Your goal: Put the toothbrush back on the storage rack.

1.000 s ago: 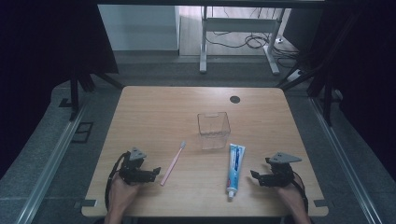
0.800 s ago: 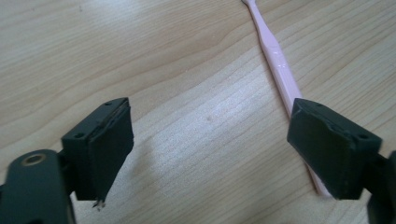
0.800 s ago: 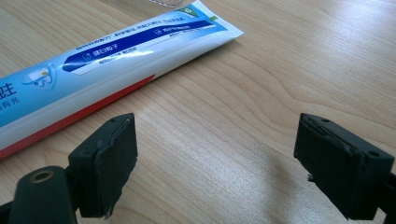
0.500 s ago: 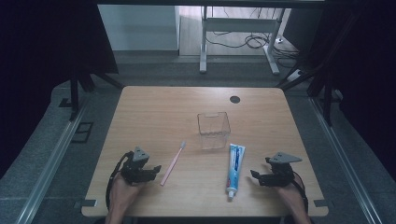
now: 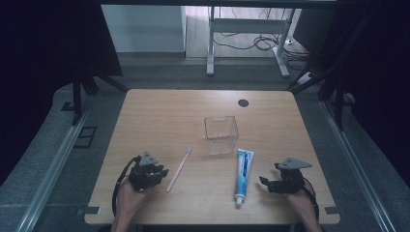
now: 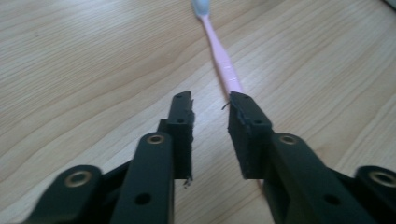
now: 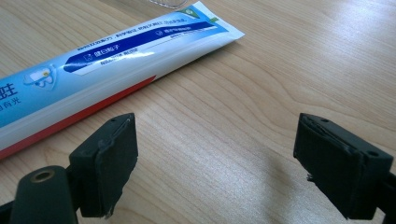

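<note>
Toothbrush (image 5: 179, 163), bare tabletop (image 5: 159, 116) around, left gripper (image 5: 162, 172) beside

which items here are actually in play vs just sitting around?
In play:
- toothbrush, just ahead of the left gripper, whose jaws have just been closing
- toothpaste tube, beside the open right gripper

Lying about:
- clear box

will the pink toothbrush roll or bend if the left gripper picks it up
The toothbrush looks thin, probably light and fairly stiff. Its handle seems smooth and narrow, so it may slip or twist between the pads. It lies flat on the table, so rolling seems unlikely.
</note>
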`<action>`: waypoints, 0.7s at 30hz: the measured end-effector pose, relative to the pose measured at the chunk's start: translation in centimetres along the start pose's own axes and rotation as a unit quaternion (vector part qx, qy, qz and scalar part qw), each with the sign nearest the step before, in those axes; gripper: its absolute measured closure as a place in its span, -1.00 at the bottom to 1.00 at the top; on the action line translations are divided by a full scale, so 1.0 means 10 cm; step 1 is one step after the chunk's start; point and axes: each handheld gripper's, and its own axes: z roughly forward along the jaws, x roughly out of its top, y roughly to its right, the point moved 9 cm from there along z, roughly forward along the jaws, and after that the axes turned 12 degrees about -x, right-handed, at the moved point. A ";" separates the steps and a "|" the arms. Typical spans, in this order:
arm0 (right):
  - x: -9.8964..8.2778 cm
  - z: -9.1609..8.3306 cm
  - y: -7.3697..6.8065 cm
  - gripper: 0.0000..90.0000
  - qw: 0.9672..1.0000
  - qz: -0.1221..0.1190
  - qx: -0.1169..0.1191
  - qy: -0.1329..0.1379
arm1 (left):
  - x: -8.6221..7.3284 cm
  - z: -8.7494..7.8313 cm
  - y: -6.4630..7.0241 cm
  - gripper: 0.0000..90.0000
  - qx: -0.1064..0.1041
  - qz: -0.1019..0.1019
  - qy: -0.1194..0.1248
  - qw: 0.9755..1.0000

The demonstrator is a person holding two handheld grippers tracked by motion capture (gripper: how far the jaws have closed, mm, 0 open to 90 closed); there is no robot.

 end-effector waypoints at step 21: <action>0.00 0.01 -0.03 -0.67 1.000 -0.005 0.004 -0.002 | 0.09 0.21 0.24 0.99 -0.036 0.029 -0.020 0.999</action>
